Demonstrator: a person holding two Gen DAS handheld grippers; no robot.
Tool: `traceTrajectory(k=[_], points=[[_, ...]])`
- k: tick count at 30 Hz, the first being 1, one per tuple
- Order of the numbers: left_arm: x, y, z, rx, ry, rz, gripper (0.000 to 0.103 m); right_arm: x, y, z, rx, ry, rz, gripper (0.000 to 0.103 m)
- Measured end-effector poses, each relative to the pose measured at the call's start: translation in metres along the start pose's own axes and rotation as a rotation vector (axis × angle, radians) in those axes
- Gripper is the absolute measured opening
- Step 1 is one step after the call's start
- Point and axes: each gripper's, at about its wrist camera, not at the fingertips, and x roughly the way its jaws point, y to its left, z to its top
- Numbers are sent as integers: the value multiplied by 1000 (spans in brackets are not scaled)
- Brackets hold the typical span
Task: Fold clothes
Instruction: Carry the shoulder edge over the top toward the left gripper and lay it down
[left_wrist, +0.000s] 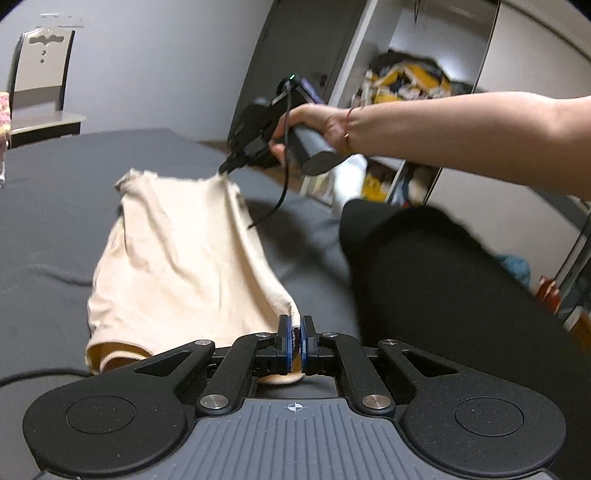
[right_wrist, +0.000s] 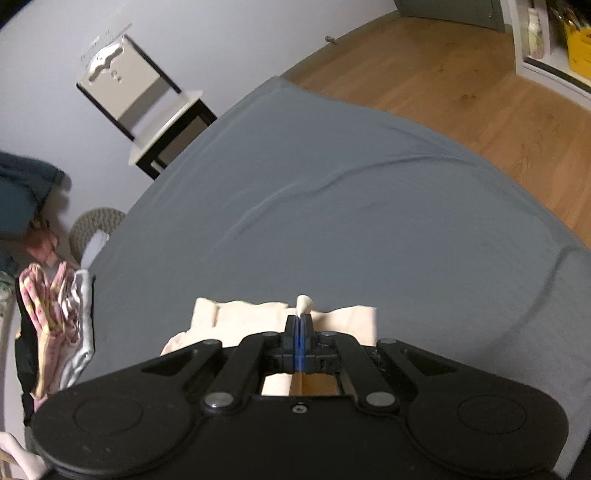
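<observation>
A cream garment (left_wrist: 177, 266) hangs stretched above the grey bed sheet (left_wrist: 55, 229), held by two corners. My left gripper (left_wrist: 294, 334) is shut on its near corner, cloth pinched between the blue pads. In the left wrist view my right gripper (left_wrist: 227, 168), held by a person's hand (left_wrist: 317, 122), grips the far corner. In the right wrist view my right gripper (right_wrist: 300, 325) is shut on a small tuft of the cream garment (right_wrist: 251, 314), which drapes below and behind the fingers.
The grey bed sheet (right_wrist: 351, 203) fills most of the right wrist view. A chair (right_wrist: 147, 110) stands at the bed's far corner. Patterned clothes (right_wrist: 55, 325) hang at the left. Wooden floor (right_wrist: 461, 81) and an open wardrobe (left_wrist: 406, 85) lie beyond. A black-clothed leg (left_wrist: 443, 295) is at right.
</observation>
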Motion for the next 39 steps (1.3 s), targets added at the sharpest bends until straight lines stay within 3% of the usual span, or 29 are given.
traceTrajectory(k=[3, 7, 11, 19, 23, 26, 32, 35, 39], points=[[5, -4, -2, 25, 35, 31, 4, -4, -20, -6, 40, -29, 79, 1], [-3, -11, 3, 55, 14, 71, 4, -6, -27, -19, 41, -6, 153, 1], [-27, 9, 15, -31, -38, 123, 4, -13, 6, -8, 2, -31, 253, 1], [-95, 76, 58, -217, -254, 309, 4, -21, 111, 26, -116, -7, 290, 1], [-125, 87, 75, -227, -358, 346, 4, -41, 147, 40, -143, -61, 371, 1], [-138, 83, 77, -204, -399, 348, 4, -57, 147, 41, -167, -102, 386, 1], [-112, 60, 55, -122, -302, 252, 4, -38, 84, 25, -111, -55, 245, 1], [-81, 50, 35, -104, -196, 184, 4, -23, 47, 11, -64, -19, 166, 1], [-43, 37, 10, -35, -52, 149, 4, -10, 14, -5, -24, 9, 97, 1]])
